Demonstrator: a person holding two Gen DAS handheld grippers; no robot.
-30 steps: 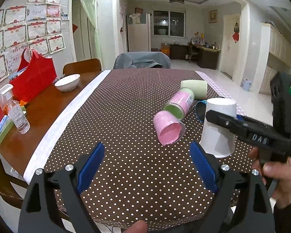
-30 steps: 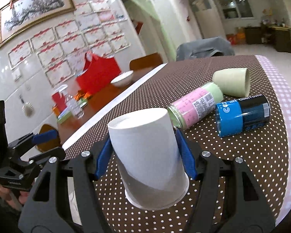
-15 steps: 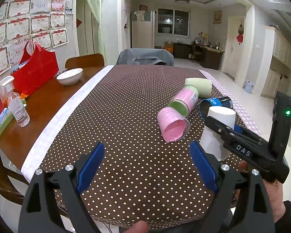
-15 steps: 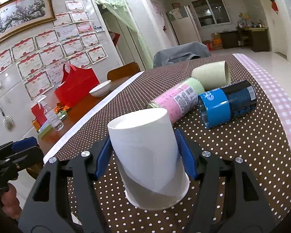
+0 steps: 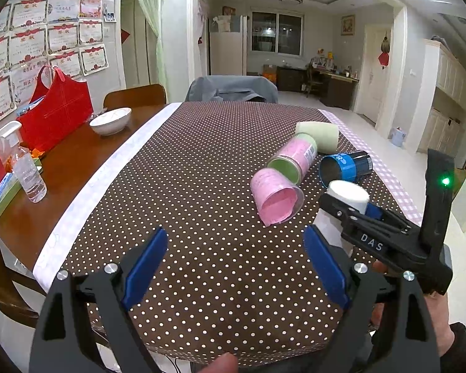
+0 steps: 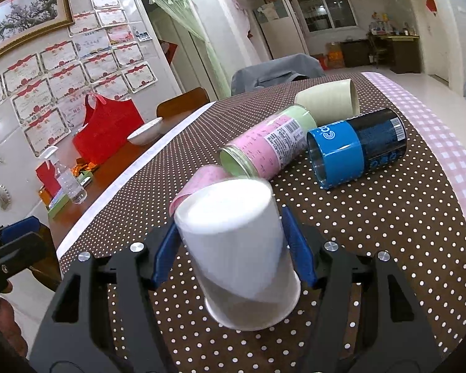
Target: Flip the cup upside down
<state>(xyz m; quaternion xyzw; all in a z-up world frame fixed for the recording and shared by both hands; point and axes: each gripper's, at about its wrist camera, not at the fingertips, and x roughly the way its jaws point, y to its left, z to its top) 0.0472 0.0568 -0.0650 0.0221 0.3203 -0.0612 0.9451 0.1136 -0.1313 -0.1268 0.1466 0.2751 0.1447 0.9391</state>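
Right gripper point(image 6: 230, 255) is clamped on the white cup point(image 6: 236, 248), one blue pad on each side of its wall. Cup is inverted: closed base up, wide mouth down toward the dotted tablecloth point(image 6: 372, 233). Long axis near vertical, tilted slightly; I cannot tell whether the rim is touching the cloth or just above it. In the left wrist view the same cup point(image 5: 346, 194) sits ahead and right of the left gripper point(image 5: 236, 267), which has its jaws wide apart and holds nothing, so the right hand owns the coming move. Judgement: flip essentially done; what remains is seating the rim flat and releasing. Landmark is the white cup. Just beyond it, to its left, lies the pink cup point(image 6: 202, 177) on its side, close enough to be knocked. Farther beyond are the pink-and-green jar point(image 6: 264, 143), the blue can point(image 6: 354, 149) and the cream cup point(image 6: 326, 99), all lying down. Well left of the cup: white bowl point(image 5: 110, 120), red bag point(image 5: 54, 108), spray bottle point(image 5: 26, 168).
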